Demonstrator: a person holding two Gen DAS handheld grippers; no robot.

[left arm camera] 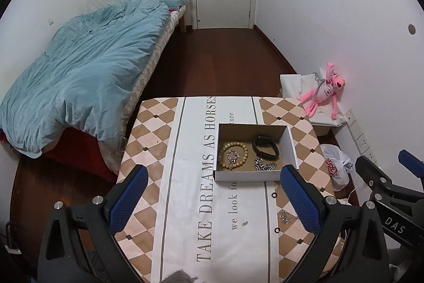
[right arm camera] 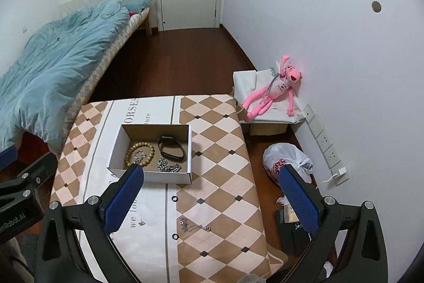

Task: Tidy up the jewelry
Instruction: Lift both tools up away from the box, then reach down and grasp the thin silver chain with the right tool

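Item 1, left tool (left arm camera: pixel 213 192): held above the near end of the counter (right arm camera: pixel 217 163), blue pads spread wide with nothing between them; it looks parked there as a ready stance facing the box.

Item 2, small charm (right arm camera: pixel 141 222): loose on the white strip of the cloth, near the printed words; too small to identify further.

Item 3, cardboard box (right arm camera: pixel 114 150): open-topped, set on the counter's middle as the collecting place. Inside, left to right: bead bracelet (right arm camera: pixel 140 153) with a small silver piece (right arm camera: pixel 139 157) lying within its ring; silver chain (right arm camera: pixel 168 166) heaped by the front wall; black band (right arm camera: pixel 171 147) toward the back right.

Item 4, two black rings (right arm camera: pixel 174 199): loose on the cloth, one nearer the box, one nearer the camera, apart from each other.

Item 5, thin necklace (right arm camera: pixel 194 226): strewn between those rings, outside the box; judged the likeliest next pick.

Item 6, right tool (right arm camera: pixel 212 190): pads wide apart, empty, held high, which suits a descent onto the necklace.
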